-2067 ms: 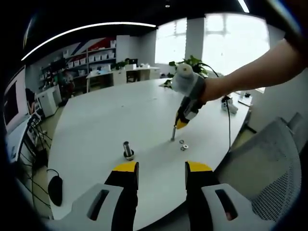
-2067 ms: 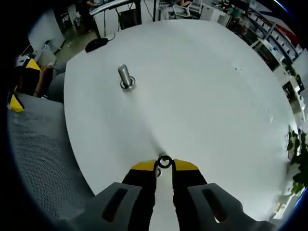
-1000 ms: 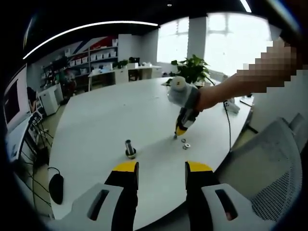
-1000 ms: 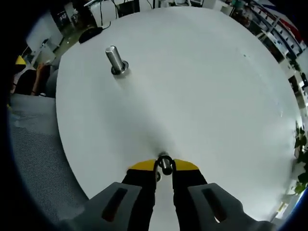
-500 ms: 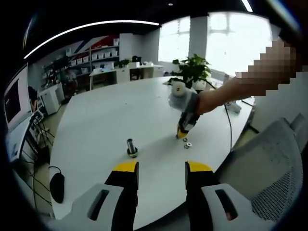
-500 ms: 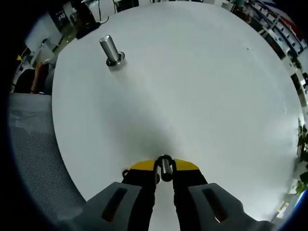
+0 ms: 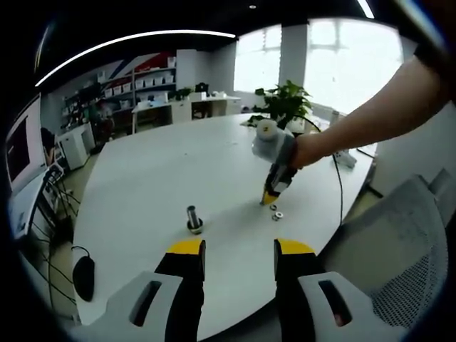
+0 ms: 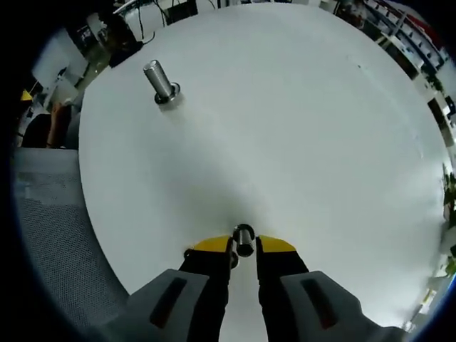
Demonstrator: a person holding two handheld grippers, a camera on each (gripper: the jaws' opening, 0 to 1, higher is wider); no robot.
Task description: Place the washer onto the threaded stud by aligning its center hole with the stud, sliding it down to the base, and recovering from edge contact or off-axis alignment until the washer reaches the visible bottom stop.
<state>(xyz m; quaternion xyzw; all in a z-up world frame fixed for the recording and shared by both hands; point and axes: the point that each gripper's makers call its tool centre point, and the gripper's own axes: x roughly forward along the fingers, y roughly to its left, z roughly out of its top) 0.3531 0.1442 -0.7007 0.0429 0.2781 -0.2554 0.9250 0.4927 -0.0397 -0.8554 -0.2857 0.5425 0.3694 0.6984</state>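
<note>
Moved: since two seconds ago my right gripper (image 8: 244, 251) has tipped its ring from face-on to edge-on.
Right gripper: I pinch the metal washer (image 8: 244, 240) low over the white table (image 8: 299, 135), ready to carry.
Left gripper (image 7: 240, 249): spread, idle.
Stud (image 8: 161, 82): smooth upright steel post, well beyond the washer.

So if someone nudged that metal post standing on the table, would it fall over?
Probably not easily: the stud stands upright on a wider collar at its base, flat on the table. It looks like solid metal, so likely heavy for its size. If tipped, its round shaft might roll.
</note>
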